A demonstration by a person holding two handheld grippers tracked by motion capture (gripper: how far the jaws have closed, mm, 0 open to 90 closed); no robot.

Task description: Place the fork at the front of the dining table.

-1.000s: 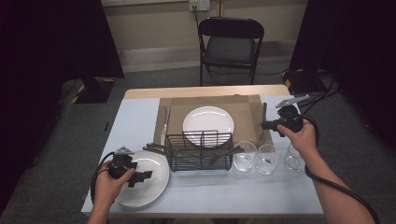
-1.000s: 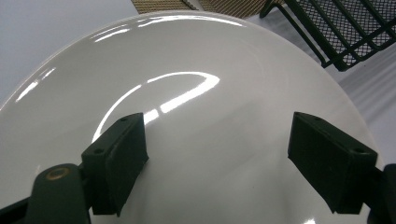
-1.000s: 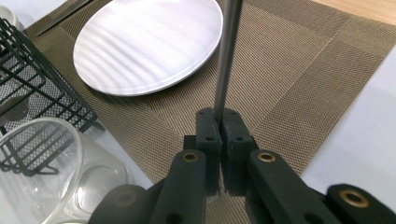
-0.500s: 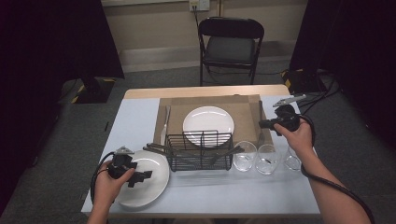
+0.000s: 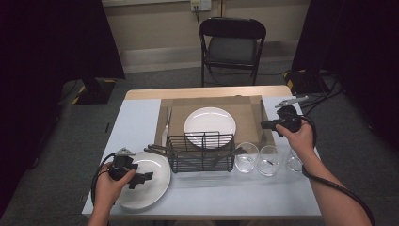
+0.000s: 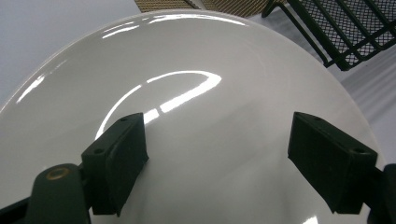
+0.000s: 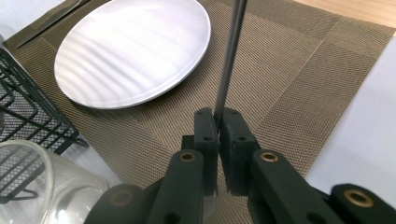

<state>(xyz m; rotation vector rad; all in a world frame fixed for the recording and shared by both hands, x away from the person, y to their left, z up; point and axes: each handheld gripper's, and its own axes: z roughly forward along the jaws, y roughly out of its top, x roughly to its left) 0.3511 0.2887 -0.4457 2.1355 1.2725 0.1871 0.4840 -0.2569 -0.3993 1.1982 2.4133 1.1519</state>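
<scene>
The counter (image 5: 141,117) is carrying a woven placemat (image 5: 244,110) at the far centre. A white plate (image 5: 155,188) is lying at the near left; the left gripper (image 6: 233,154) is hovering over it, fingers spread. The right gripper (image 7: 217,140), fingers pressed together, is pinching a thin metal utensil handle (image 7: 231,56) over the placemat's right side.

no readable text, labels or numbers anywhere
</scene>
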